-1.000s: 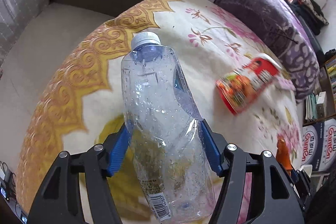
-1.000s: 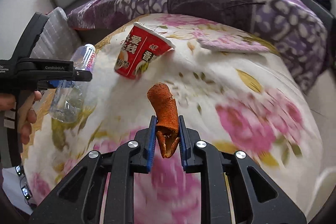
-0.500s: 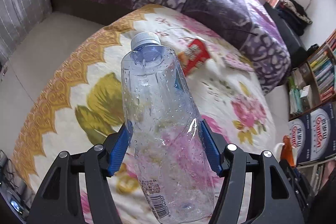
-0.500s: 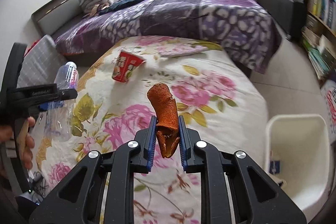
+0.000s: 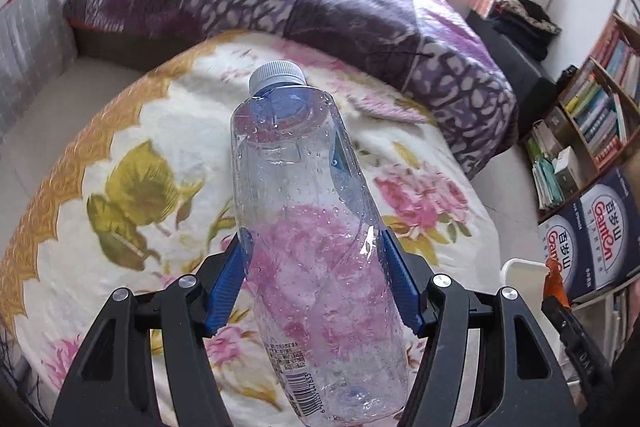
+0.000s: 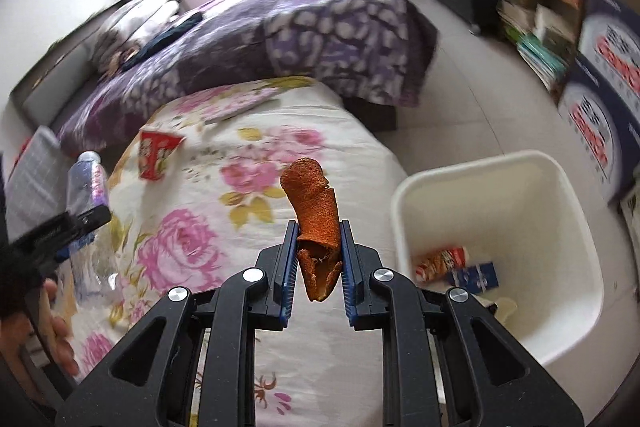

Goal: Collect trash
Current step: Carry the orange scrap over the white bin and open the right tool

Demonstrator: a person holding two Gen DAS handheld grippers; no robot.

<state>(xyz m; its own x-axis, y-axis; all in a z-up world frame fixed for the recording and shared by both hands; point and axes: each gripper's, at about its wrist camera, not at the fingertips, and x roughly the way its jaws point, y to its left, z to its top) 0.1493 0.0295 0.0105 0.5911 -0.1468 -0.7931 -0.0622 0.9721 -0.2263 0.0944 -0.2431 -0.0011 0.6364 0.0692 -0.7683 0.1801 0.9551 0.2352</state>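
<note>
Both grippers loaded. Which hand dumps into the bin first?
Right, probably. The right gripper holds the orange peel beside the white bin; the left gripper holds the plastic bottle over the blanket.

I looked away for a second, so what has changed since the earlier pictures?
Both hands pulled back from the bed toward the white bin, which is now in the right wrist view beside the bed. The red cup on the floral blanket looks farther off. Nothing was grasped or released: the left gripper still clamps the bottle, the right gripper the orange peel.
</note>
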